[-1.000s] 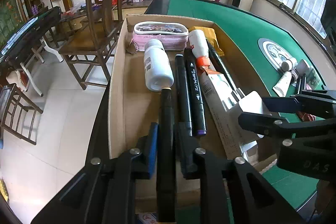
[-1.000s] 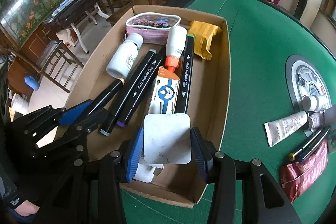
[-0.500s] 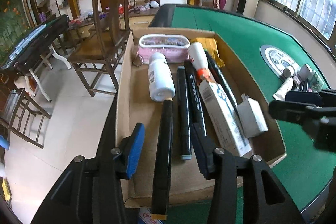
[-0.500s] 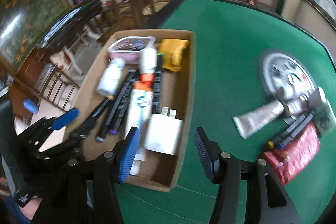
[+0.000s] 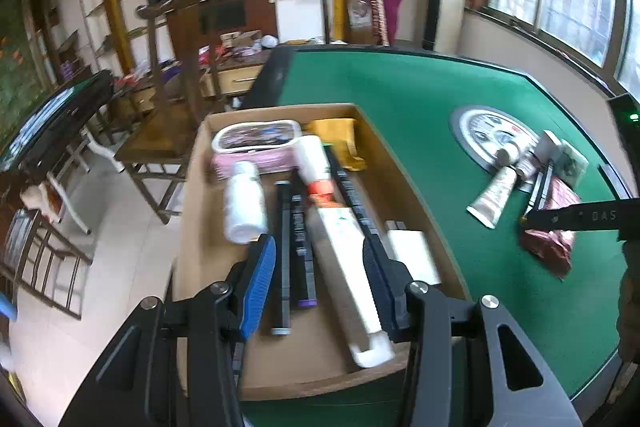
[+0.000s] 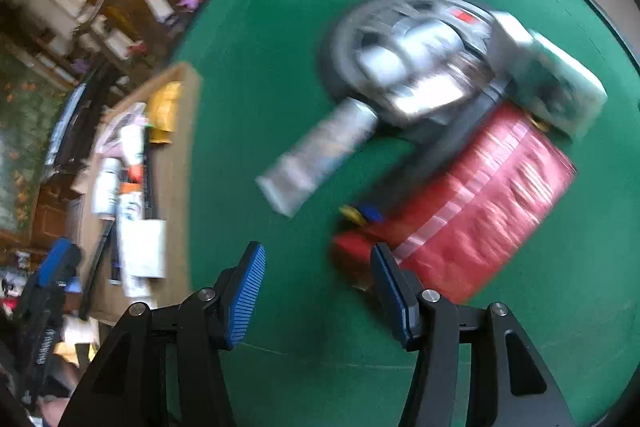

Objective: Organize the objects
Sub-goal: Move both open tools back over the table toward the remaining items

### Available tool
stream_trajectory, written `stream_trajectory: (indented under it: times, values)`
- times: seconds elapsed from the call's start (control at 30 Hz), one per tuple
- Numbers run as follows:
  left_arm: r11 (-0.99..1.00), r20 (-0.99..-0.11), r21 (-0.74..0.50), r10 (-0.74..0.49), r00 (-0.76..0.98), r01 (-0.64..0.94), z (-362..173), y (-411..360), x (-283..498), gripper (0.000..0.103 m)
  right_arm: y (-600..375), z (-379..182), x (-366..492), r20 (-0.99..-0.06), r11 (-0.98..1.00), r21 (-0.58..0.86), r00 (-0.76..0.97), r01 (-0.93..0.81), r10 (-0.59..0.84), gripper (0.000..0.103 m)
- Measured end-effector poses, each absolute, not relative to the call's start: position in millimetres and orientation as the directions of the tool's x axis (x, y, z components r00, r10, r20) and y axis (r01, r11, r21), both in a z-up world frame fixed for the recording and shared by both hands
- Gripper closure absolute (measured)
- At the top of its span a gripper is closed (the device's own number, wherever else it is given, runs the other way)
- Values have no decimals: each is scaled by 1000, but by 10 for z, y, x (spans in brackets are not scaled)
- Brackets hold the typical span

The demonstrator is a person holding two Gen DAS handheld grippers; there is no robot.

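Left wrist view: the left gripper (image 5: 320,279) hangs above the open brown cardboard box (image 5: 416,195) at frame centre, jaws spread and empty. Below lie a white plastic bottle (image 5: 244,203), black marker pens (image 5: 285,251), a long white carton (image 5: 348,267) and a white square block (image 5: 412,255). At the right edge, loose items wait on the green felt table (image 5: 400,99).

Right wrist view, blurred: the right gripper (image 6: 316,291) has its jaws parted with nothing between them, above bare felt. At centre right lie a silvery-white squeeze tube (image 6: 320,155), a crinkled red foil packet (image 6: 476,203) and a dark pen (image 6: 432,155).

The loose items lie packed together, so a closing jaw could, I judge, snag the foil or knock a neighbour aside.
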State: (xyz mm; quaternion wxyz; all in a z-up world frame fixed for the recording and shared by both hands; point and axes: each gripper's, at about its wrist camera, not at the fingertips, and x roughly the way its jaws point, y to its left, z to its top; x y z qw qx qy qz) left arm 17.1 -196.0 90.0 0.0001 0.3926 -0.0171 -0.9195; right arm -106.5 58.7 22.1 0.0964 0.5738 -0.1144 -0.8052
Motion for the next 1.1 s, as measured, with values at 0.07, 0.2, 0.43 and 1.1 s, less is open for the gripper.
stream_trajectory:
  times: [0.07,0.2,0.43,1.1]
  values:
    - [-999,-722,29,4,-692,-37,904,-1863,152,59,726,192,-1001,-898,-949,316,-317,15,-304,44]
    - [-997,-728,14,44,-684,-79,906,-1650,107,59,1003,259,-856,-929,-981,191,-331,-40,-167,44]
    - [-988,-728,-4,109,-677,-154,941,-1267,75,59,1814,420,-669,-924,-973,135,-379,-189,-55,44]
    - [-877,-889,-81,278,-364,-473,441,-144,-1154,74,2439,465,-266,-929,-983,134,-362,-124,-81,38]
